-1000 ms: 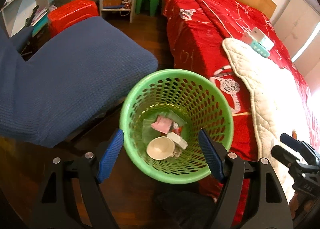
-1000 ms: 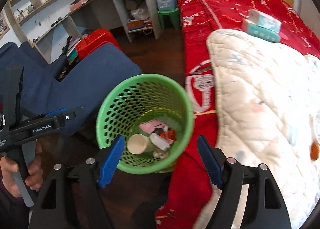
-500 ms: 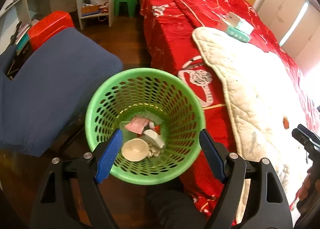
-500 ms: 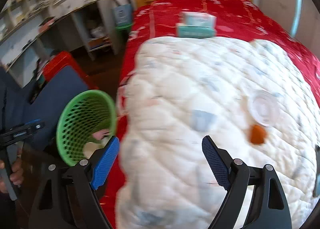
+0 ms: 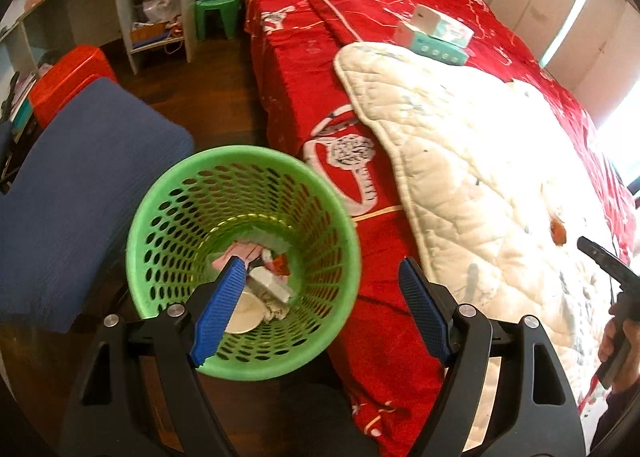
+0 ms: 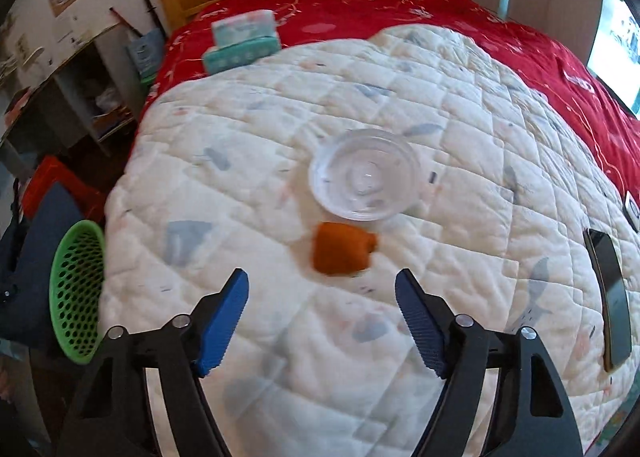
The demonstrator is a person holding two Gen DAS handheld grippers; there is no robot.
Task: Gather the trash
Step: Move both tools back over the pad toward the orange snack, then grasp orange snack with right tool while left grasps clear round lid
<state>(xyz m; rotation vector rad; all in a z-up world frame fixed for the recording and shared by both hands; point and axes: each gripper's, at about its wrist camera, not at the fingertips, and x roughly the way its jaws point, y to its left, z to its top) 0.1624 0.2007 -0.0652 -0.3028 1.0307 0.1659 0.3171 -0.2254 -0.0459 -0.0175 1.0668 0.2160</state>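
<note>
Two grippers stand open and empty: the right gripper (image 6: 322,317), whose jaws have just been closing a little with nothing between them, hangs over the white quilt (image 6: 460,129) near an orange scrap (image 6: 342,253) and a clear plastic lid (image 6: 366,179). Closing too deep could pinch quilt with the scrap. The left gripper (image 5: 320,313) hovers over the green basket (image 5: 160,193) beside the bed, which holds a pink paper (image 5: 236,251), white wrappers and a cup.

The left gripper (image 5: 320,297) points down with its blue fingers wide apart and nothing between them. The right gripper (image 6: 322,309) points down too. Its jaws have just been closing a bit, with nothing between them.
</note>
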